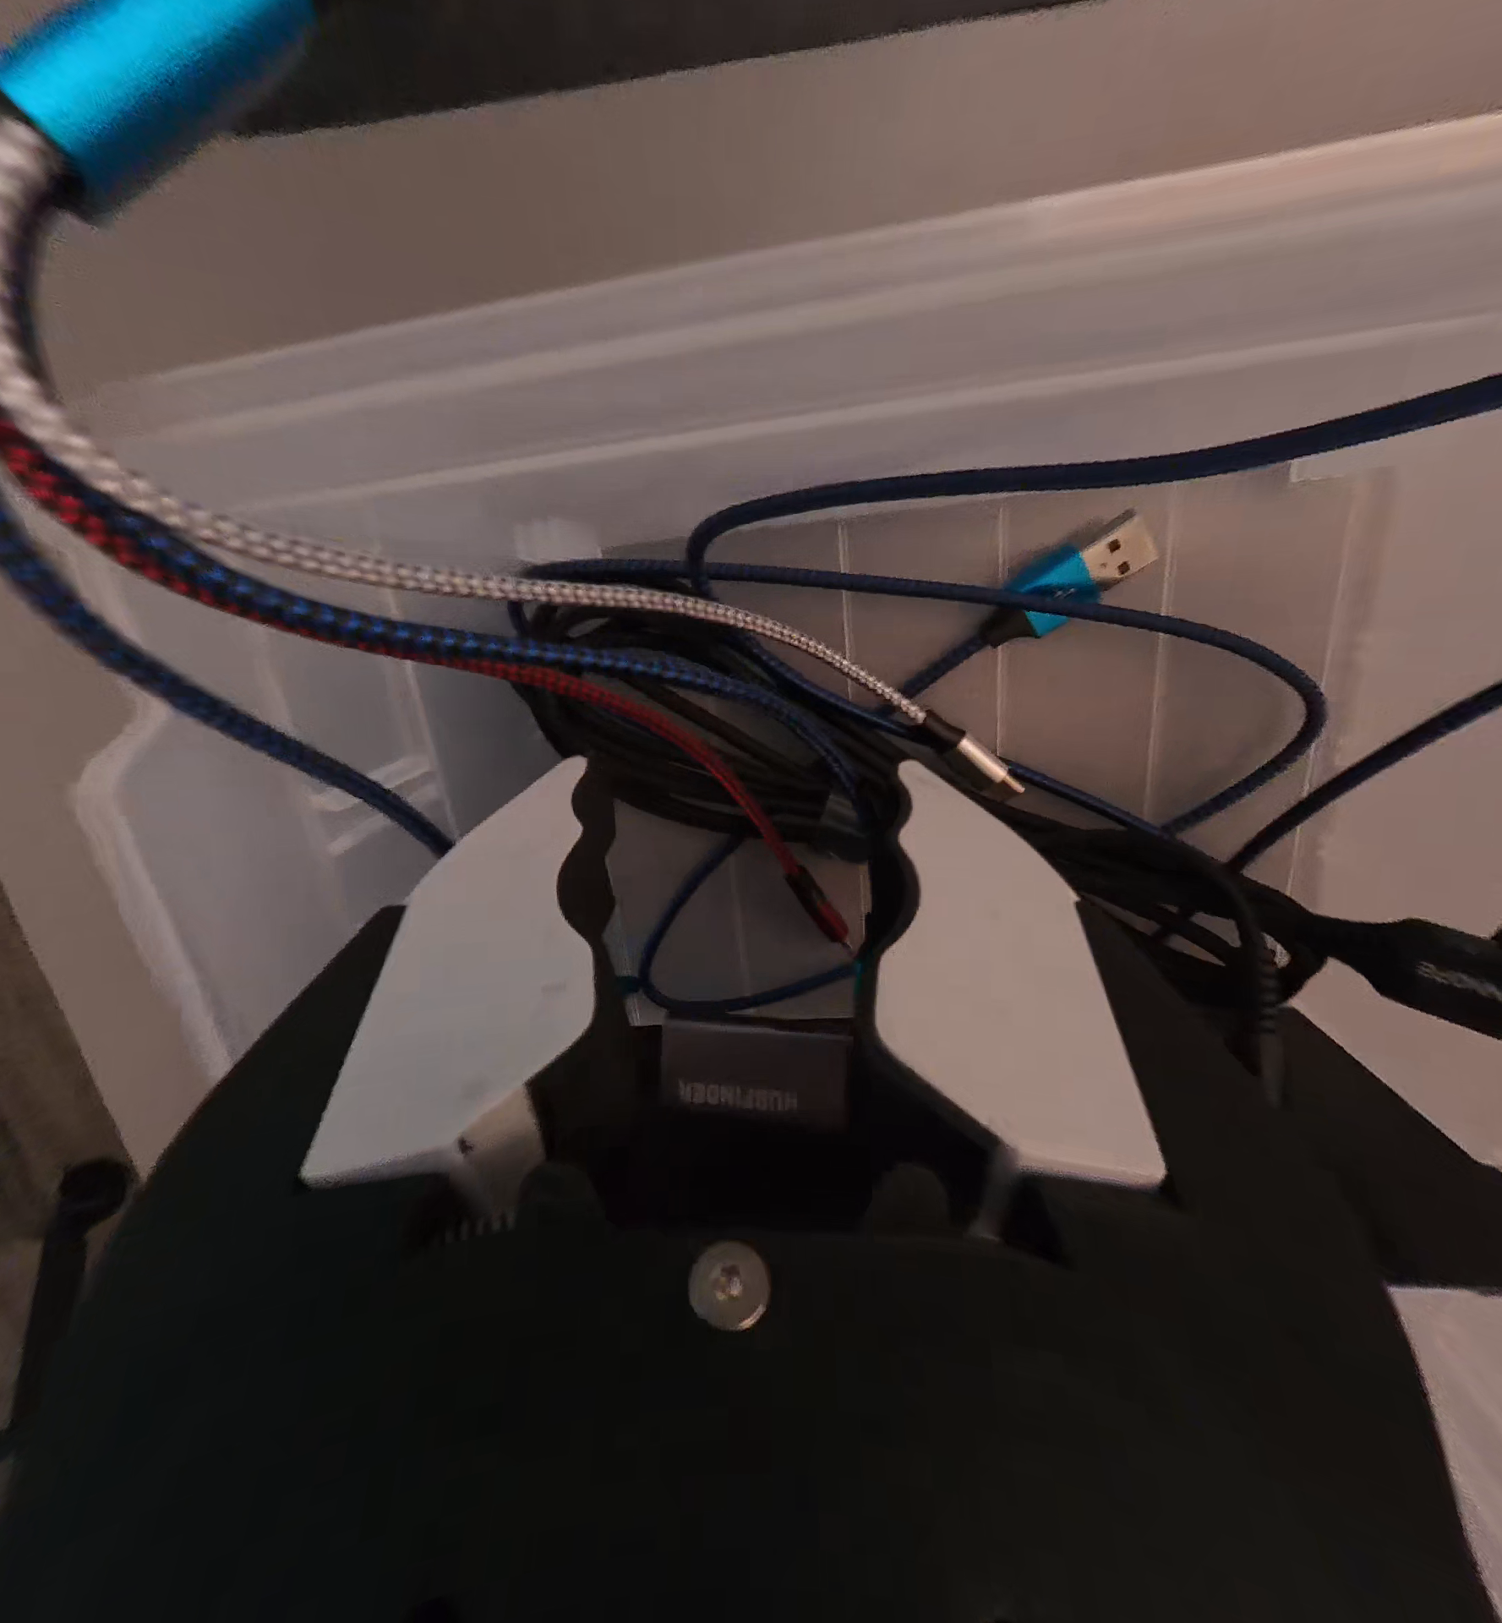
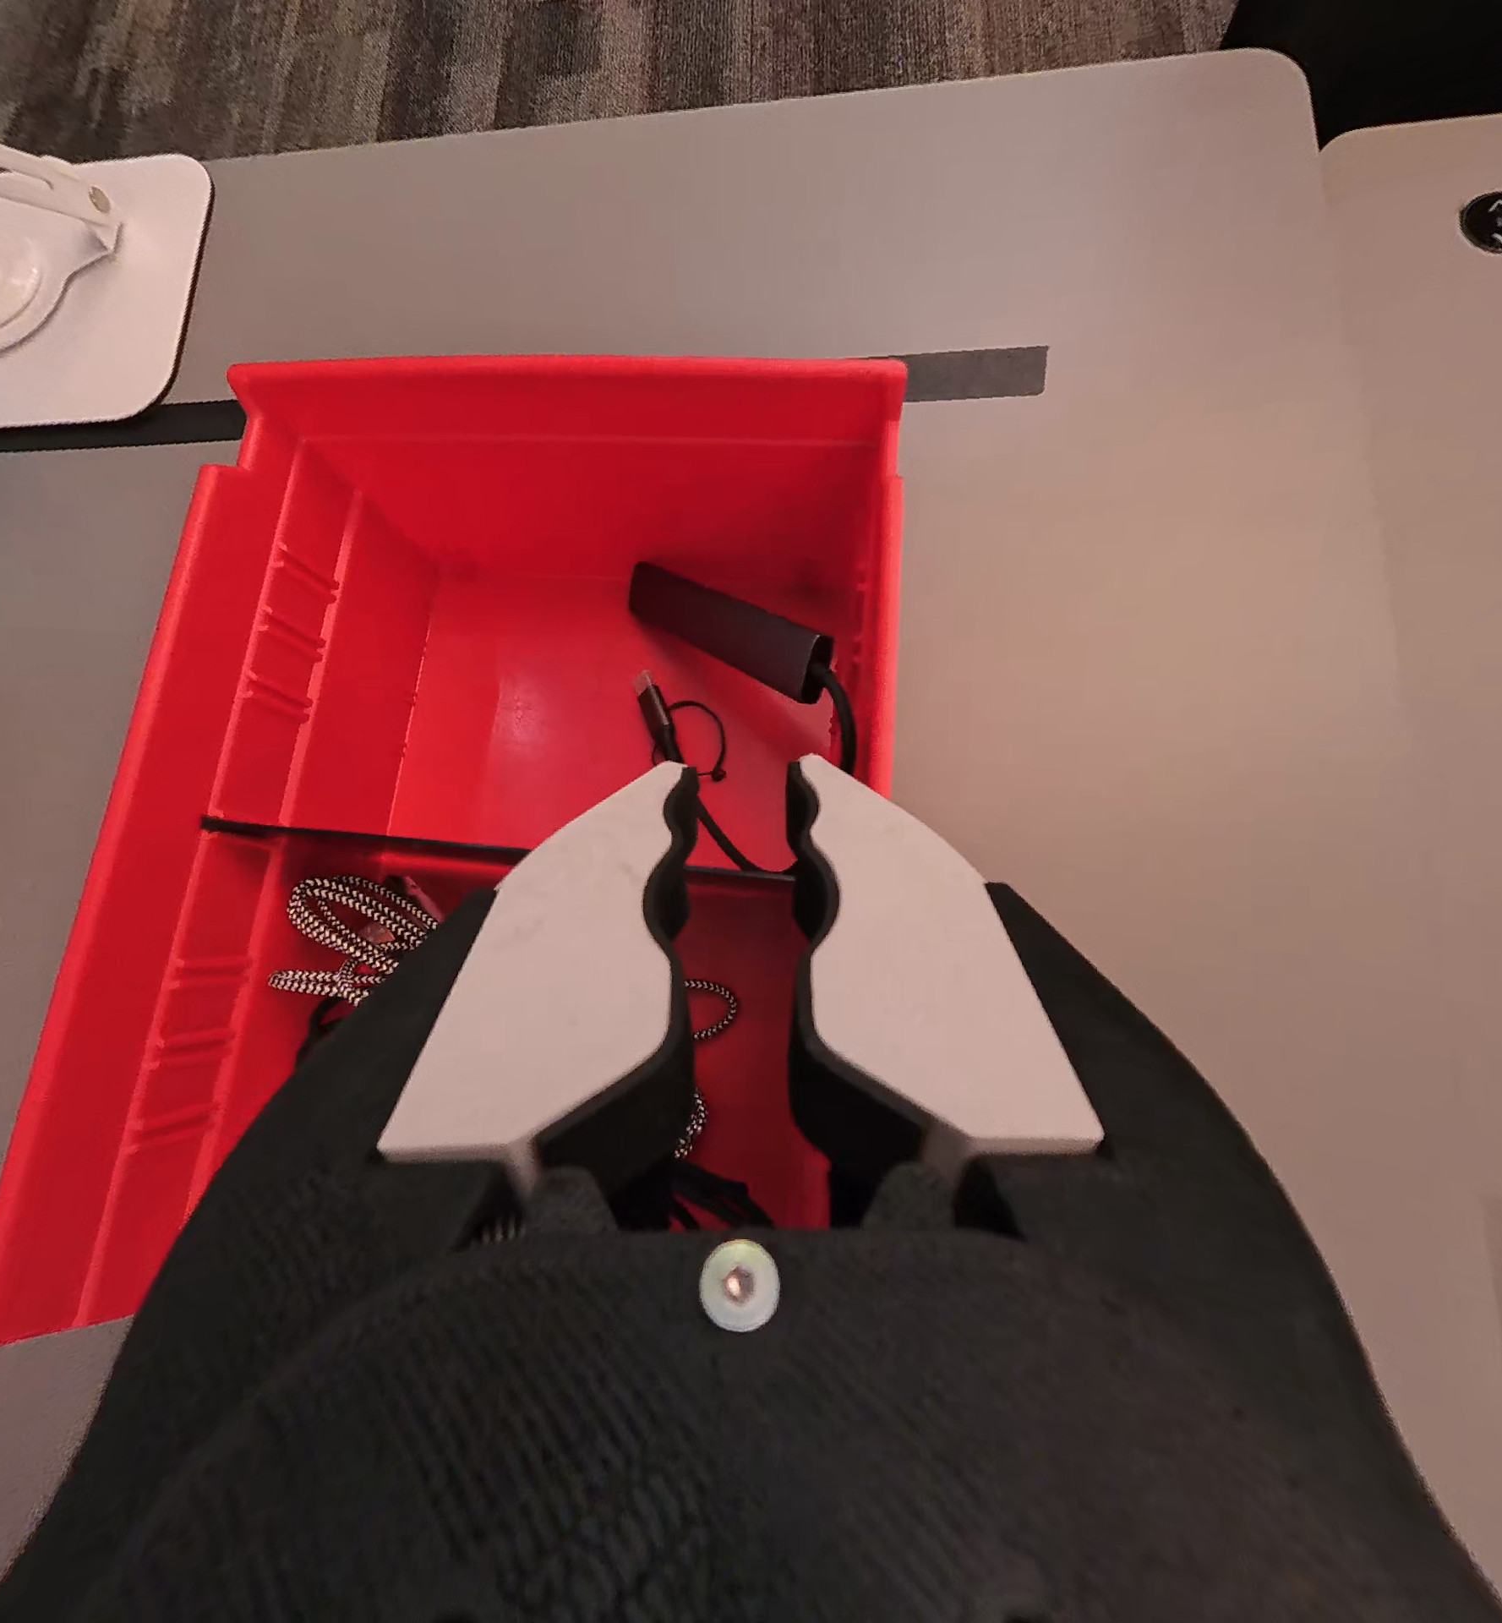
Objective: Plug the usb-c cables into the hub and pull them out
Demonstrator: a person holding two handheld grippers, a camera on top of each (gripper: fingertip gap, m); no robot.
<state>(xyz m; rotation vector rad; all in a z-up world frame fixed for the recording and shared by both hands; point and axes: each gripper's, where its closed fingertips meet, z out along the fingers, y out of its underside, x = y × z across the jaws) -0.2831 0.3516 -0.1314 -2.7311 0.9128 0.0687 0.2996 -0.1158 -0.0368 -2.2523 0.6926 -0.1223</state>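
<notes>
Above, we hold the left gripper (image 1: 734, 782) on a grey metal hub (image 1: 751, 1076) deep between its fingers, over tangled braided cables (image 1: 642, 667) in a translucent bin (image 1: 905, 351). Our right gripper (image 2: 734, 773), narrowly parted and empty, should descend squarely onto the one dark hub (image 2: 725, 628) in the red bin (image 2: 554, 386); two hubs counted.

A divided bin (image 2: 554, 413) sits on the bench (image 2: 1081, 615). In its far compartment lies the hub (image 2: 721, 628) against the right wall, its plug (image 2: 655, 703) just left of it. A coiled cable (image 2: 352, 931) lies in the near compartment. The other view shows tangled cables (image 1: 729, 703) in a tub (image 1: 1081, 351).
</notes>
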